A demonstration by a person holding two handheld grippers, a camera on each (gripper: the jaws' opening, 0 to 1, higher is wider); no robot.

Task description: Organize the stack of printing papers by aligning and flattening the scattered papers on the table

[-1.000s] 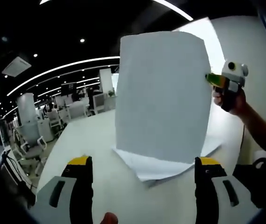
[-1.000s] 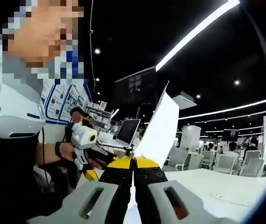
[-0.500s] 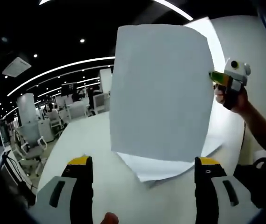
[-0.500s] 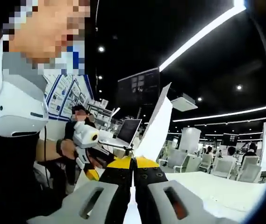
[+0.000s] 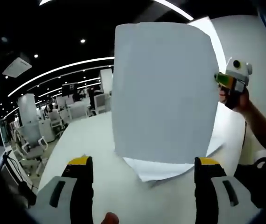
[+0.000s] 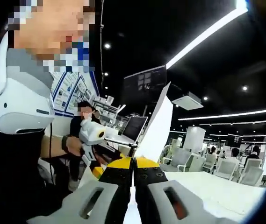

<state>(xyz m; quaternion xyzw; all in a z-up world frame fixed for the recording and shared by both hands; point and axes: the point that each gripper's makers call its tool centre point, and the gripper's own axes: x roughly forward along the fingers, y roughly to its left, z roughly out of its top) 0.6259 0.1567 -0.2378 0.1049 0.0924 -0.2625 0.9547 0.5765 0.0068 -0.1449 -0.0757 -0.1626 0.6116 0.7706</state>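
The papers are only partly sorted. One sheet (image 5: 163,91) is held up in the air above the desk (image 5: 95,149), standing nearly upright with its face toward the left gripper view, while the rest of the stack (image 5: 170,165) lies on the desk just below its lower edge, corners fanned out and not squared. In the right gripper view the same sheet (image 6: 157,128) shows edge-on, rising up and to the right from the fingers.

The right gripper (image 6: 133,162) has its fingers pressed together on the lower edge of the sheet; in the left gripper view it (image 5: 224,80) pinches the sheet's right edge, carried by the person's hand (image 5: 235,100). The left gripper (image 5: 142,163) waits near the close edge of the desk with its fingers wide apart, holding nothing, one to each side of the stack.

Judging by this, the job is around its middle: a loose sheet is lifted, but it is not yet laid back onto the stack. What seems left is to lower it flat onto the pile, nudge the splayed edges into line and press the stack flat. Far off to the left are office chairs (image 5: 30,140) and more desks.
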